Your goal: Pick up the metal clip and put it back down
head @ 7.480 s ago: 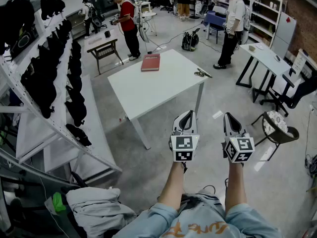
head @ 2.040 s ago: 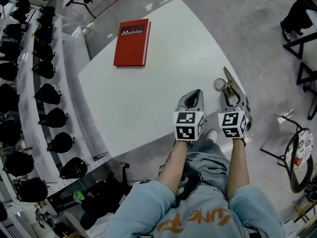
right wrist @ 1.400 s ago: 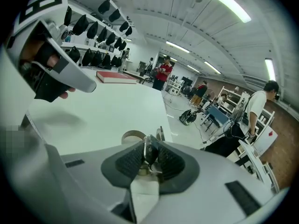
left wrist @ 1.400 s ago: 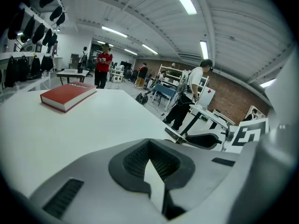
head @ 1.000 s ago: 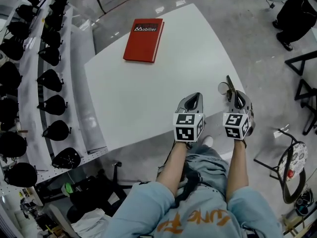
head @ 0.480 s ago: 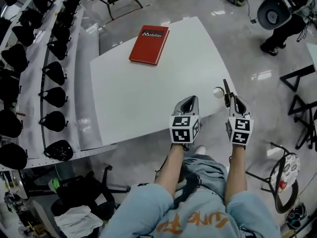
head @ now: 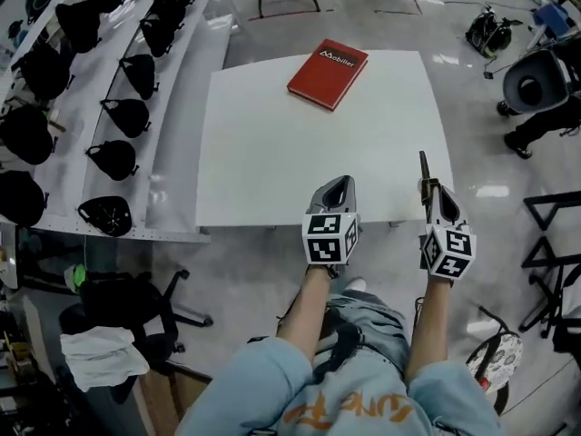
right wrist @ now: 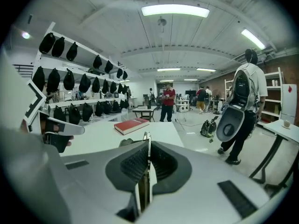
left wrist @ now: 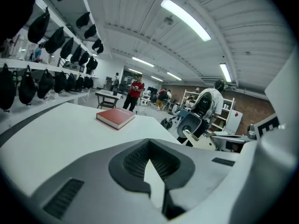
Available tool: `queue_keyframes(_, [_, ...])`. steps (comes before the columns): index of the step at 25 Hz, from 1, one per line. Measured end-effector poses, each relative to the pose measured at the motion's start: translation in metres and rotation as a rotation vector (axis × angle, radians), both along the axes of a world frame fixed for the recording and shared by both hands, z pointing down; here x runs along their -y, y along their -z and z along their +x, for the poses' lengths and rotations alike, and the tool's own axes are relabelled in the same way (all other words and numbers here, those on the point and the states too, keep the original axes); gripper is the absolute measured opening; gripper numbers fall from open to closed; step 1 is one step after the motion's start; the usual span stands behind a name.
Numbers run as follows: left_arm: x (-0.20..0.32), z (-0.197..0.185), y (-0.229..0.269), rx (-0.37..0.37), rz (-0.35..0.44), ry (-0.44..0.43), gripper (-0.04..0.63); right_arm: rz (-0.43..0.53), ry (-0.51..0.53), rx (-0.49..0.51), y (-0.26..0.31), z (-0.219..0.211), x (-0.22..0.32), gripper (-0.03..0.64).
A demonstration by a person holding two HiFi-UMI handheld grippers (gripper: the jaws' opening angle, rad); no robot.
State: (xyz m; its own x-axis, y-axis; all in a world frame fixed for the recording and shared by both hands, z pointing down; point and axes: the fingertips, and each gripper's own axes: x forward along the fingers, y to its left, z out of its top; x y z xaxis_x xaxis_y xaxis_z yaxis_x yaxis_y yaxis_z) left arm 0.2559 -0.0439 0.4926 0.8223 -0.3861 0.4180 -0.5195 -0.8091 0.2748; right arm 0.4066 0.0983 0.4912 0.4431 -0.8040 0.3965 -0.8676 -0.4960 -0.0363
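Pinches the thin silver metal clip [right wrist: 146, 146] between right gripper [head: 430, 192] jaws, tip jutting ahead. Shows left gripper [head: 337, 189] jaws together, empty. Seems lifted; leaves setting down.

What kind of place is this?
Probably a big workshop or lab, though I can't be sure. Long racks hold rows of black bags. A plain white table stands on a bare floor. People stand about working under strip lights.
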Motion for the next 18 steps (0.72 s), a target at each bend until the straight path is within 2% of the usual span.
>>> queue_keyframes(12, [0.107,-0.1,0.003,-0.009,0.008,0.308,0.008,0.038,0.265,0.026,0.008,-0.056,0.137,0.031])
queue_keyframes(18, [0.158,-0.13,0.008,-0.021,0.015,0.406,0.009,0.052,0.363,0.024,0.015,-0.078,0.211,0.031])
